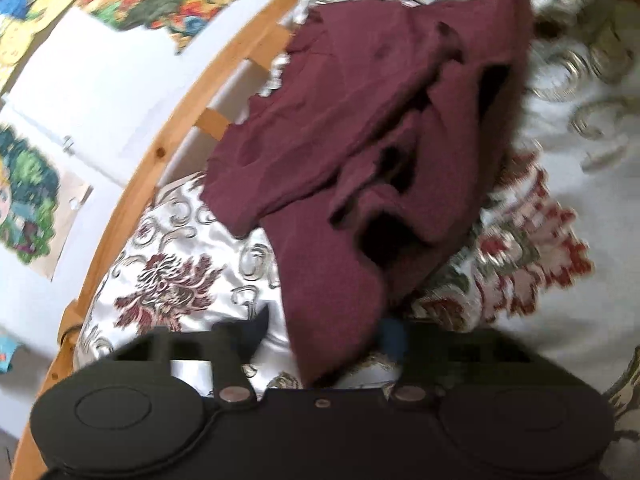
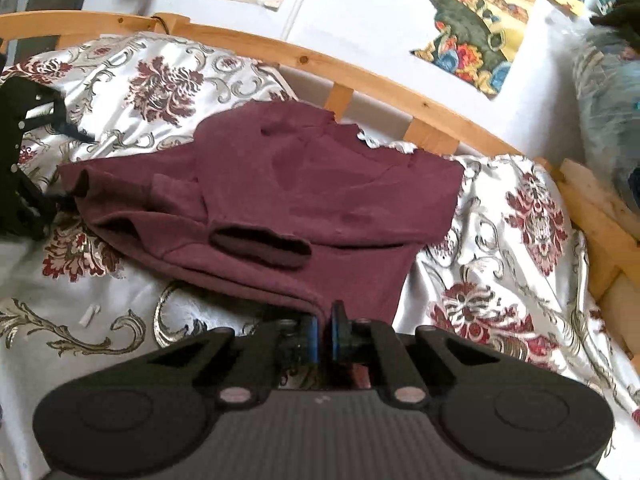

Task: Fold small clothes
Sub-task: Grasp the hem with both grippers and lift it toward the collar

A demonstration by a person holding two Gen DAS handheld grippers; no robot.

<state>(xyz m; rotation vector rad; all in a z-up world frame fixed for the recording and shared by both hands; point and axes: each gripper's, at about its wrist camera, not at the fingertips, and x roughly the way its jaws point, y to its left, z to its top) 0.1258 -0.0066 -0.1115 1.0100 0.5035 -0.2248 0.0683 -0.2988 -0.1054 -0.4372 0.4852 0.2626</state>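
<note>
A maroon long-sleeved garment (image 1: 360, 120) lies crumpled on the patterned bedspread (image 1: 172, 280). One fold runs down between the fingers of my left gripper (image 1: 324, 332). Its jaws stand apart around that cloth, with a strip of bedspread showing beside the left finger. In the right wrist view the garment (image 2: 300, 184) is spread wider, a dark cuff (image 2: 260, 246) on top. My right gripper (image 2: 325, 320) is shut on its near hem, the blue pads pinching the cloth. The left gripper's black body (image 2: 24, 160) shows at the garment's left sleeve end.
A wooden bed rail (image 2: 360, 80) runs along the far side of the bed, in front of a white wall with colourful pictures (image 2: 472, 36). A fluffy grey-blue thing (image 2: 604, 112) sits at the right. The white floral bedspread (image 2: 520, 264) lies around the garment.
</note>
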